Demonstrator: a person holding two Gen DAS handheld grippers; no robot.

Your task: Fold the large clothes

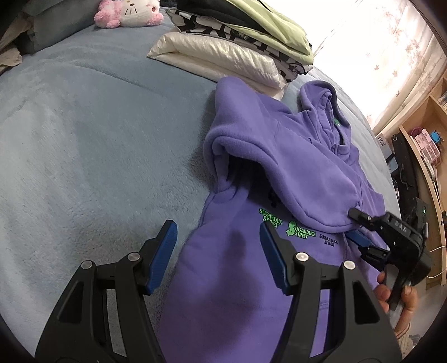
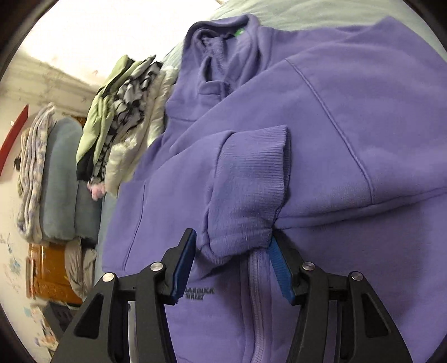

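Observation:
A purple zip sweatshirt (image 1: 237, 279) with green lettering lies on the blue-grey bed (image 1: 97, 153), one sleeve folded across its chest. My left gripper (image 1: 218, 237) is open and empty, just above the sweatshirt's left side. My right gripper (image 2: 232, 240) is open, its jaws either side of the ribbed sleeve cuff (image 2: 251, 181), which lies on the chest by the zip. The right gripper also shows in the left wrist view (image 1: 354, 226), at the end of the folded sleeve (image 1: 293, 173). The sweatshirt fills the right wrist view (image 2: 349, 111).
A stack of folded clothes (image 1: 237, 42) sits just beyond the sweatshirt's collar and shows in the right wrist view (image 2: 125, 117) too. A pink and white plush toy (image 1: 128, 14) lies at the bed's far end. Wooden shelves (image 1: 424, 134) stand to the right.

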